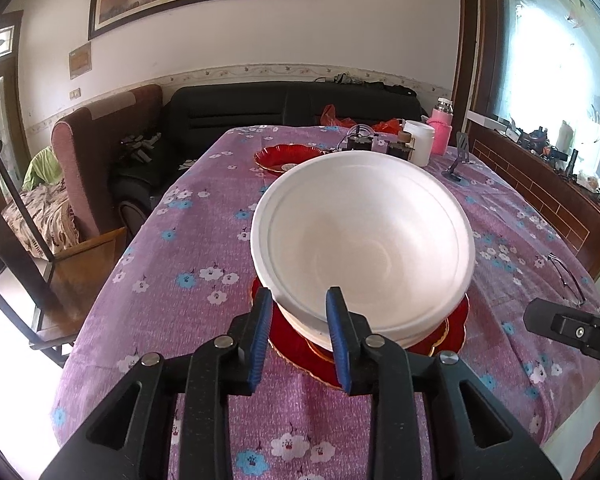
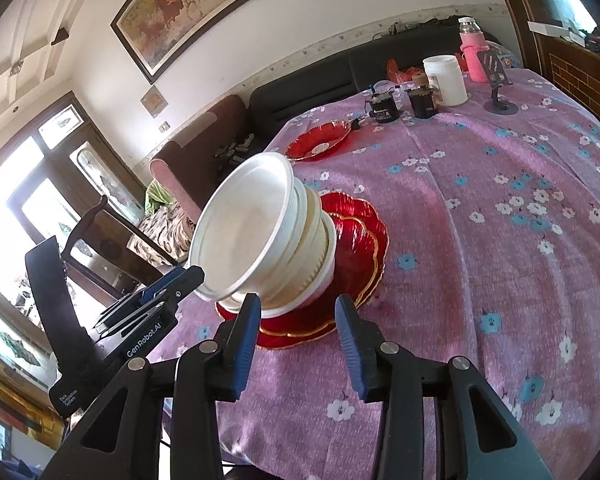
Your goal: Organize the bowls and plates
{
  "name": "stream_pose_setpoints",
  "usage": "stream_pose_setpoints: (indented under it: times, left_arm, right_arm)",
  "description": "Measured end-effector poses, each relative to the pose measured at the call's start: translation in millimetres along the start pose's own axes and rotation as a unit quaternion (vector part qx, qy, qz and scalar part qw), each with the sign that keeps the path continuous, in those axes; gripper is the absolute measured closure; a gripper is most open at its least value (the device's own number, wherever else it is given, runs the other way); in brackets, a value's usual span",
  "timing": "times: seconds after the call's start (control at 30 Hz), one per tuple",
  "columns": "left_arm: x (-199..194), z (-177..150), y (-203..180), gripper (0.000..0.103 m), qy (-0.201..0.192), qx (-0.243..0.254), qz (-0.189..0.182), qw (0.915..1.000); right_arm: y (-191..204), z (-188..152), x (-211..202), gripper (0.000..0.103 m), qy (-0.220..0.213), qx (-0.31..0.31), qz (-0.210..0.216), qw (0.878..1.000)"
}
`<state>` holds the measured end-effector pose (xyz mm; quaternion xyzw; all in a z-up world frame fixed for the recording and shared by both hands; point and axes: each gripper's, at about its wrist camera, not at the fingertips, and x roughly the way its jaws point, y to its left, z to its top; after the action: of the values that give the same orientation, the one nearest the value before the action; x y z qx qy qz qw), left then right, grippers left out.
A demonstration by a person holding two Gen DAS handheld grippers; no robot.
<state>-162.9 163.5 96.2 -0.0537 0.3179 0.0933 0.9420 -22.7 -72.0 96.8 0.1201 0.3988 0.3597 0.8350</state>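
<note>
Closest to my left camera is the left gripper (image 1: 299, 292), and its blue jaws stand narrow, on both sides of the near rim of the stack of white bowls (image 1: 360, 236): one pad is outside the wall and the other is inside the top bowl. I see a gap beside each pad, so they do not press on the rim. From the right camera, the left gripper (image 2: 180, 280) meets the same rim at the side of the stack (image 2: 252, 232).

My right gripper (image 2: 297, 299) has its jaws a little wider, with nothing between them. The stack is just ahead of them.

Several bowls are nested, plain white and deep, and the lower ones look cream on the outside. They stand on stacked red plates (image 2: 360, 236) with wavy gold edges, near the front of the worktop (image 1: 180, 320), which has a purple cloth with flowers.

Farther back lies another red plate (image 1: 284, 156). Behind it I see small dark jars (image 2: 382, 108), a white tub (image 1: 418, 142), a pink flask (image 1: 440, 128) and a phone stand (image 1: 458, 160). Spectacles (image 1: 566, 276) lie at the right edge.
</note>
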Motion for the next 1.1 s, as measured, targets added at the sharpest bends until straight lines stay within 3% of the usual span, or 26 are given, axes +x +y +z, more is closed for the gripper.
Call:
stream_pose_setpoints:
  times: [0.17,0.43,0.73,1.1]
  left_arm:
    - [-8.6,-1.0,2.7,0.062,-0.009,-0.004,-0.001,1.0]
    - [-5.8,0.8,38.1,0.062,0.014,-0.048,-0.034,0.9982]
    - [58.3,5.1,95.5,0.062,0.096,-0.128,-0.07,0.9846]
    - [102.5,9.1,83.4,0.07,0.133,-0.114,-0.09,0.9804]
  right_arm:
    - [1.7,-4.5,-3.7,0.06,-0.003,0.0,-0.002,1.0]
    - [-20.0,-1.6,3.4,0.06,0.002,0.028,-0.017,0.999]
    - [-56.1,21.2,40.9,0.061,0.034,0.05,-0.042,0.997]
    - [-72.8,35.9,78.4,0.072,0.062,0.065,-0.036,0.995]
